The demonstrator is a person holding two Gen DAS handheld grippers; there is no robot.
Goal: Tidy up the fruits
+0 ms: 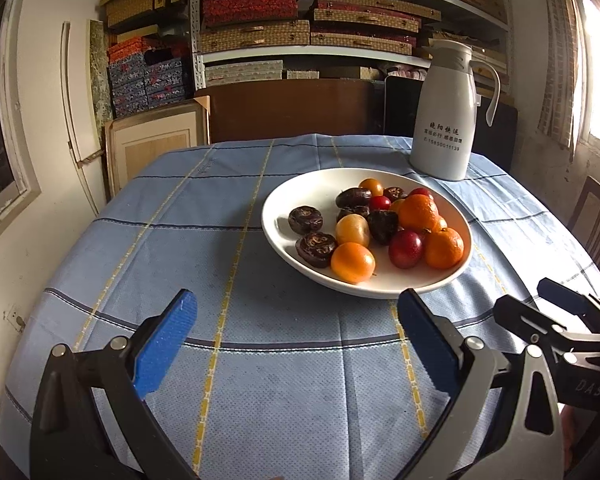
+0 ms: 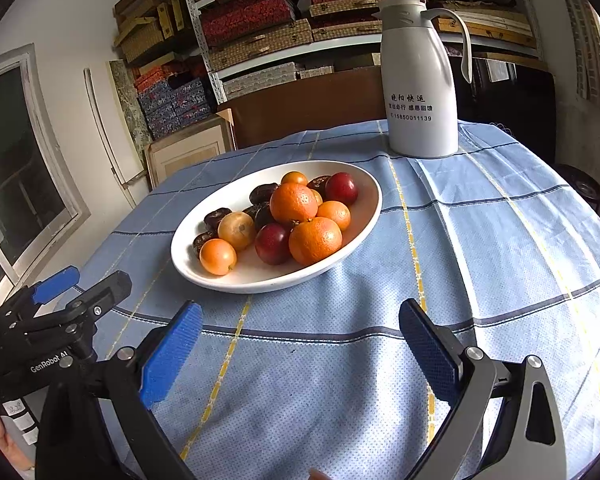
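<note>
A white bowl [image 1: 284, 204] is sitting on the blue checked tablecloth [image 1: 260, 380], piled with fruit: oranges [image 1: 419, 212] toward its right side, a red plum [image 1: 405, 249] just beside them, smaller yellow-orange fruits [image 1: 353, 263] near the front rim, and dark brown wrinkled pieces [image 1: 306, 220] on the left, possibly water chestnuts, though I cannot tell for certain. The left gripper [image 1: 296, 334] is hovering low over the cloth near the bowl's front edge, its blue pads [image 1: 166, 346] spread wide and holding nothing. The right gripper [image 2: 300, 340] is hanging alongside it, fingers likewise parted and empty, the bowl [image 2: 364, 208] lying ahead and a little left of it. A white thermos jug [image 1: 444, 120] is standing behind the bowl, apart from it.
</note>
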